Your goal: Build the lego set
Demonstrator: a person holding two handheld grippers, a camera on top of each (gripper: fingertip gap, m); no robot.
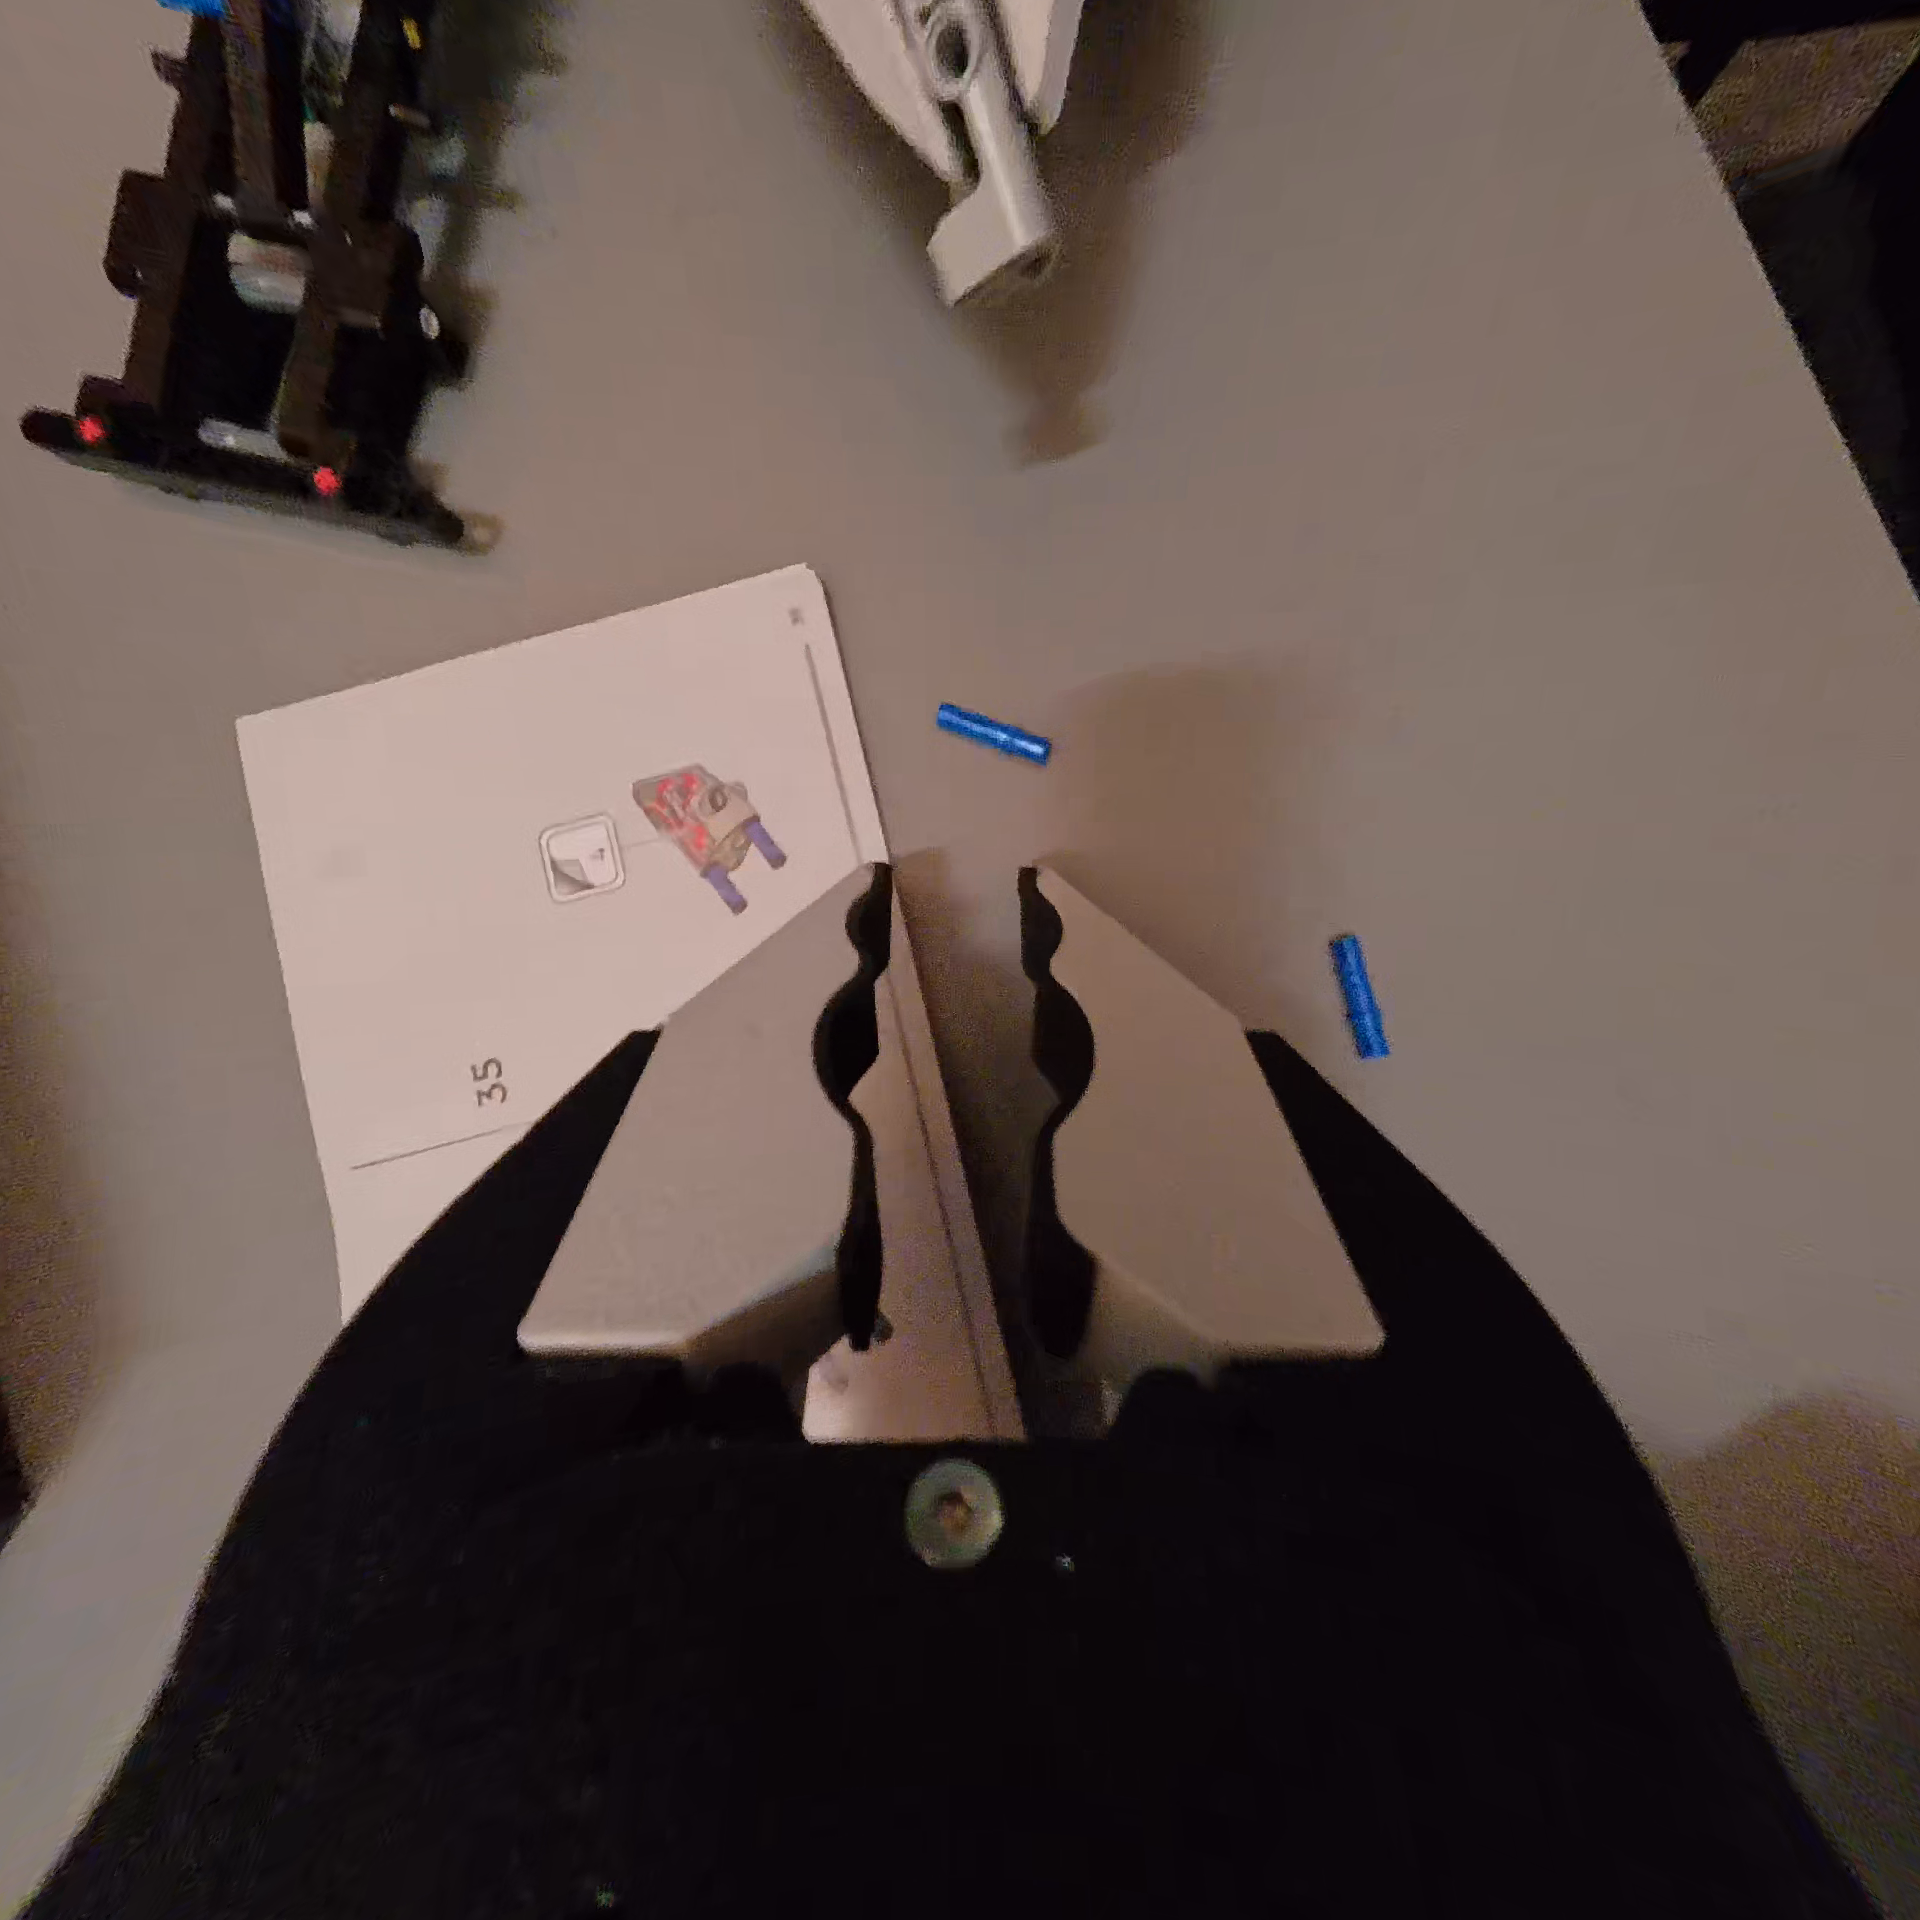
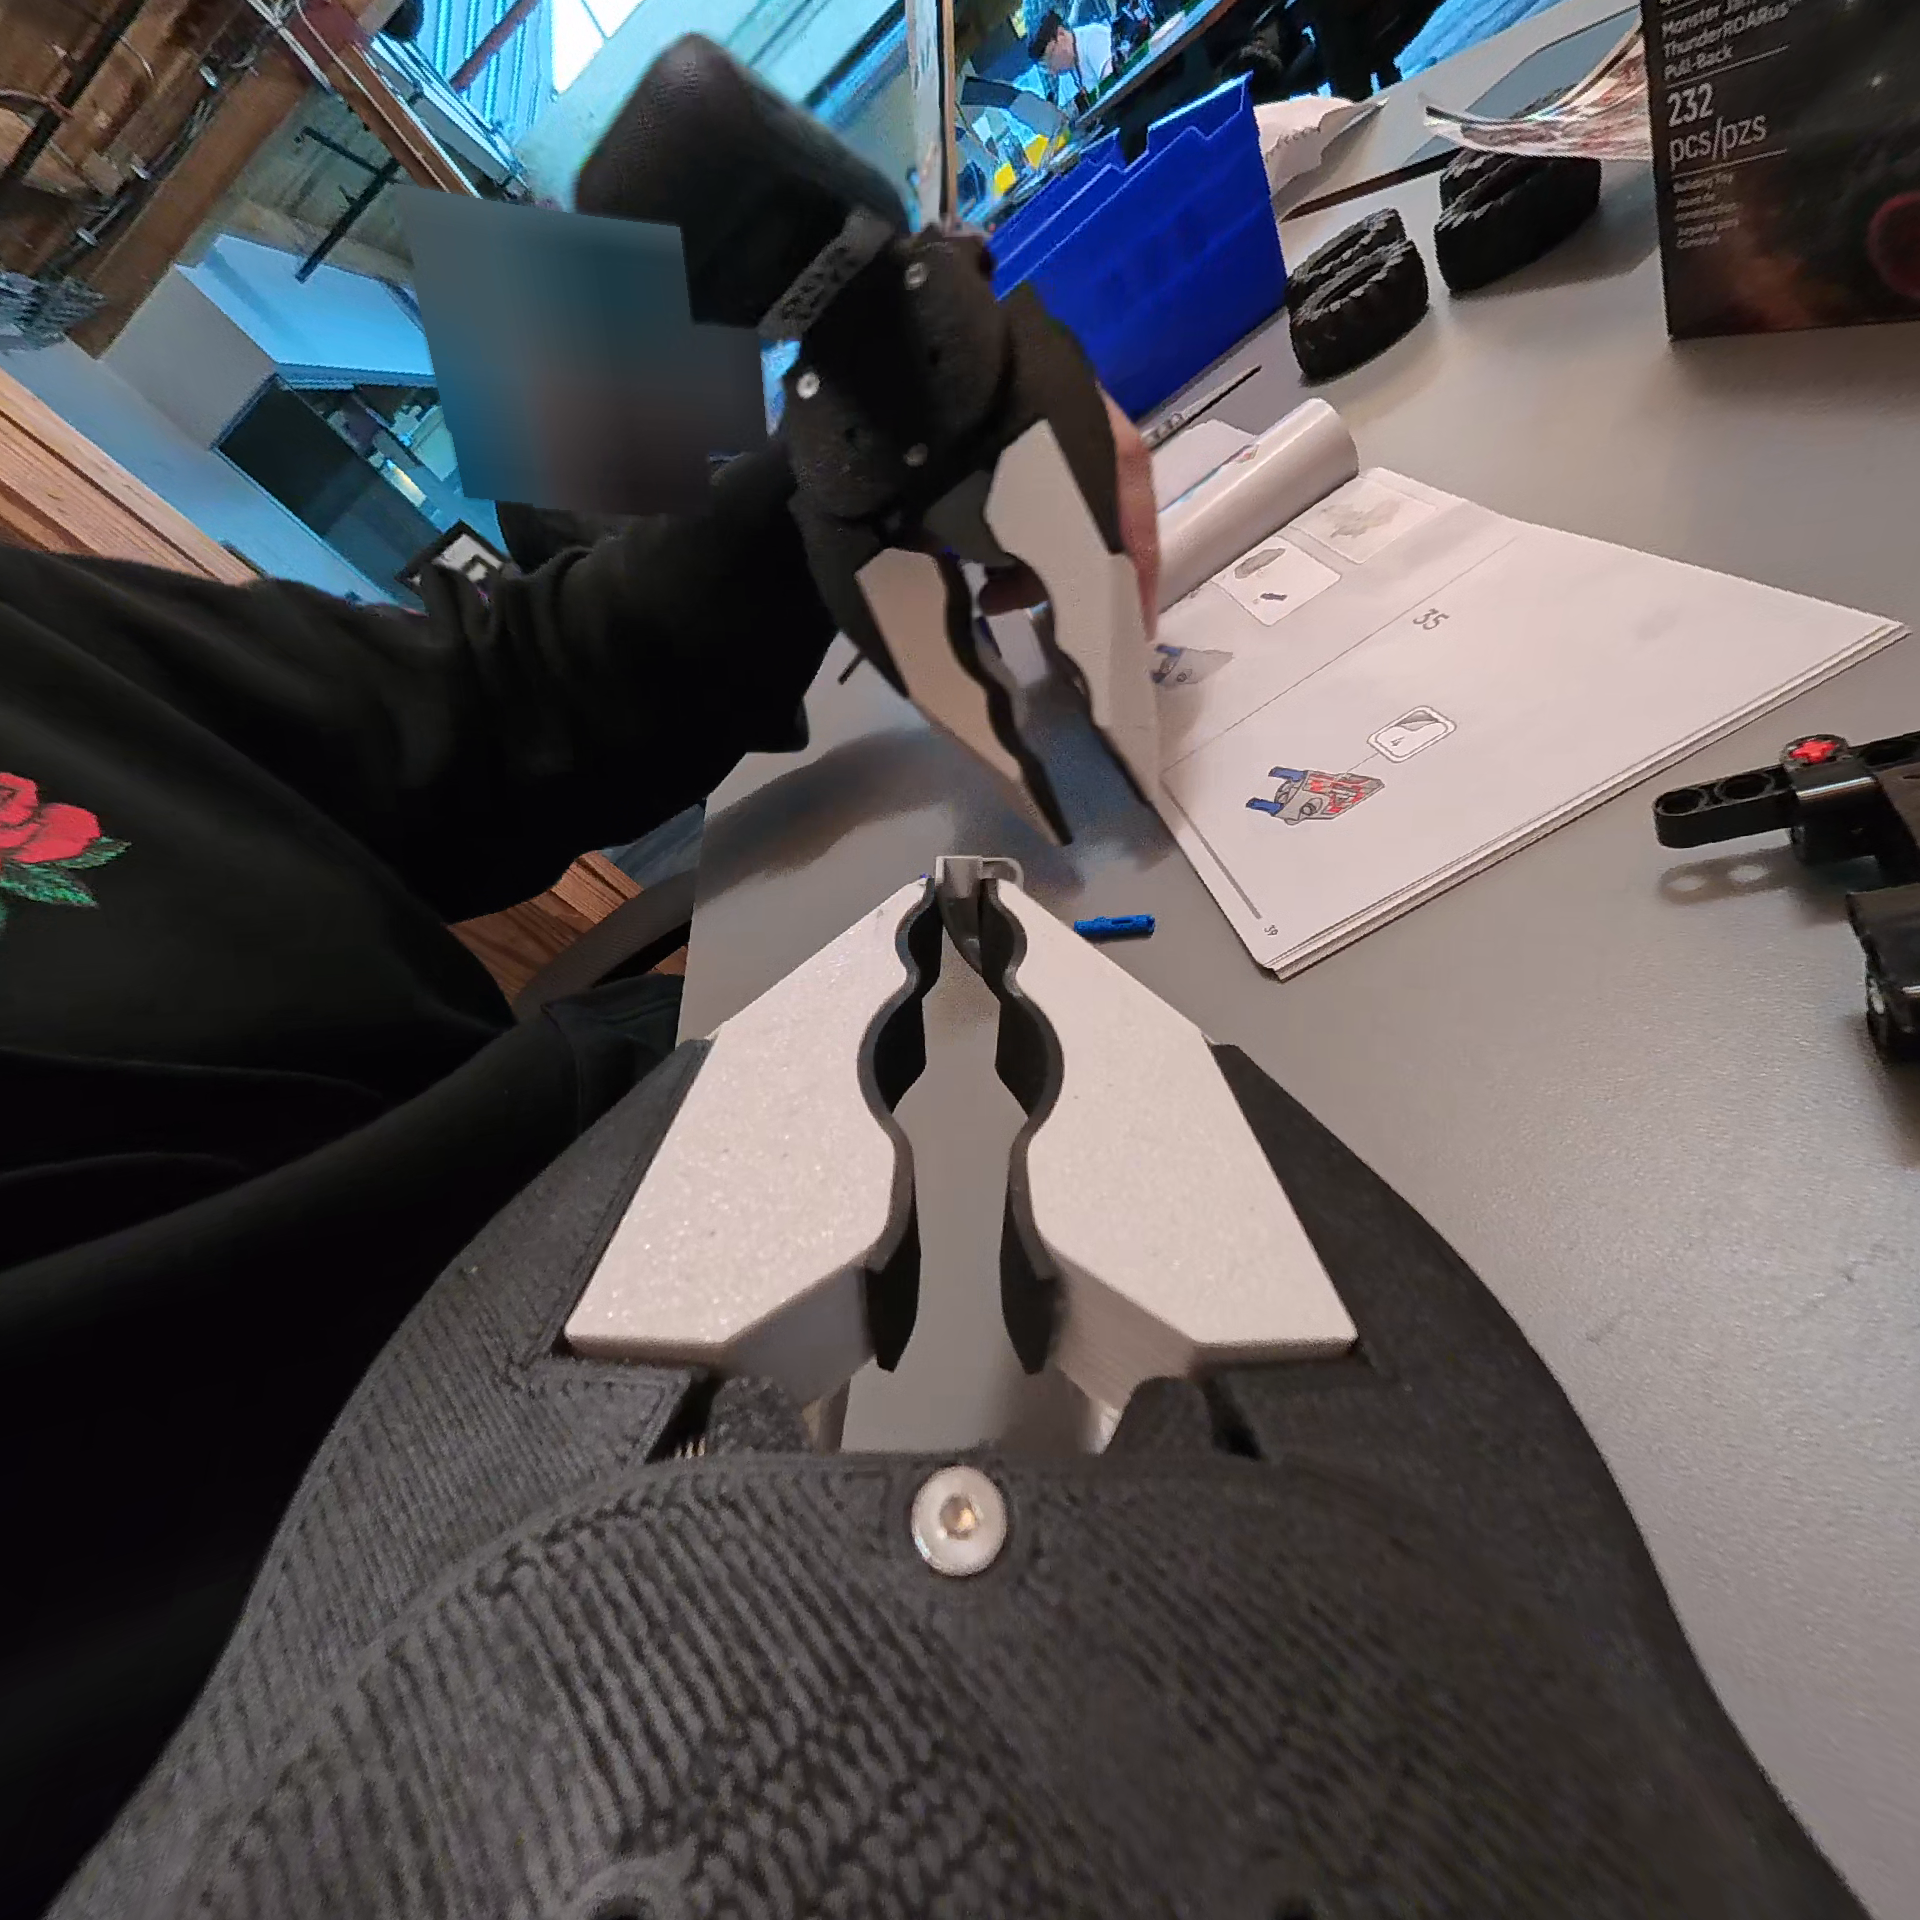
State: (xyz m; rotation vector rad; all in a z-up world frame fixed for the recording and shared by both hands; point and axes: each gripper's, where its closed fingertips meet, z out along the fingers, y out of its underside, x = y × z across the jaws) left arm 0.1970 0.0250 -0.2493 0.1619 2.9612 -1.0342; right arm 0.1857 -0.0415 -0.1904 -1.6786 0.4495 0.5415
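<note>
My left gripper (image 1: 958,878) is open and empty, hovering above the grey table (image 1: 1351,520) at the instruction booklet's (image 1: 520,883) right edge. Two blue pins lie on the table near it, one ahead (image 1: 992,732) and one to the right (image 1: 1359,995). My right gripper (image 2: 971,883) is shut on a small light grey Lego piece (image 2: 971,871), which sticks out past its tips. This gripper and piece also show at the top of the left wrist view (image 1: 997,229). The left gripper (image 2: 1101,810) shows in the right wrist view, angled down over the booklet (image 2: 1507,727) and a blue pin (image 2: 1114,925).
A black Lego assembly with red pins stands at the far left (image 1: 260,332) and shows at the right of the right wrist view (image 2: 1818,821). Two black tyres (image 2: 1351,291), a dark box (image 2: 1787,156) and a blue bin (image 2: 1143,229) sit behind the booklet. A person's black sleeve (image 2: 468,675) is at left.
</note>
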